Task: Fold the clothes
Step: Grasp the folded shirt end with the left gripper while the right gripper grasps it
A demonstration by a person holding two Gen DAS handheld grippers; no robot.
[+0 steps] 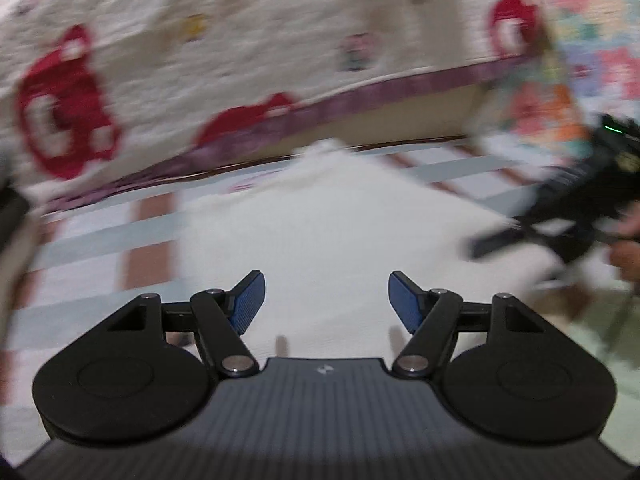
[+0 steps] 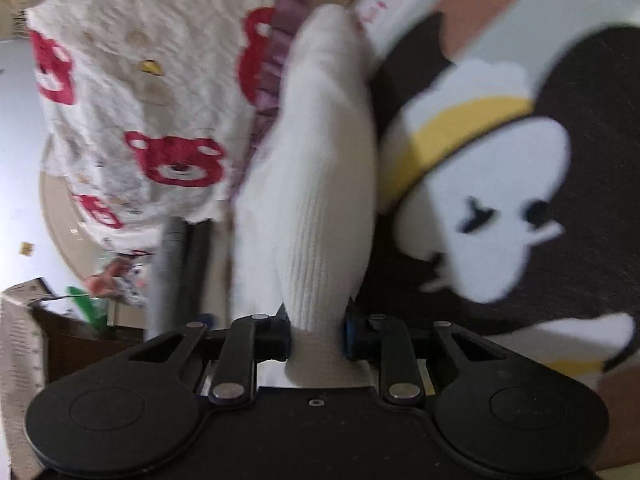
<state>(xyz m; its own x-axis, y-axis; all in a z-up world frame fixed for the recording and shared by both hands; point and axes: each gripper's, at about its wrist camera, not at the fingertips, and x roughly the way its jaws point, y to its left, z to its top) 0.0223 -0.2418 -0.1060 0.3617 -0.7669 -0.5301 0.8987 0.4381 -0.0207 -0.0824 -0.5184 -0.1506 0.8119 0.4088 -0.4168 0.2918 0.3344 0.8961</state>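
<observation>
A white ribbed knit garment (image 1: 320, 220) lies spread on a striped cloth below my left gripper (image 1: 326, 300), which hovers open over it with nothing between its blue pads. My right gripper (image 2: 318, 334) is shut on a bunched fold of the same white knit garment (image 2: 320, 184), which hangs stretched away from the fingers. From the left wrist view the right gripper (image 1: 560, 216) shows at the right edge, held by a hand (image 1: 628, 248). Both views are blurred by motion.
A cream blanket with red bear prints (image 1: 160, 60) and a purple ruffle hangs behind. A dark mat with a white and yellow cartoon figure (image 2: 500, 184) lies at the right. A floral fabric (image 1: 580, 40) is at the upper right. Clutter (image 2: 92, 300) sits low on the left.
</observation>
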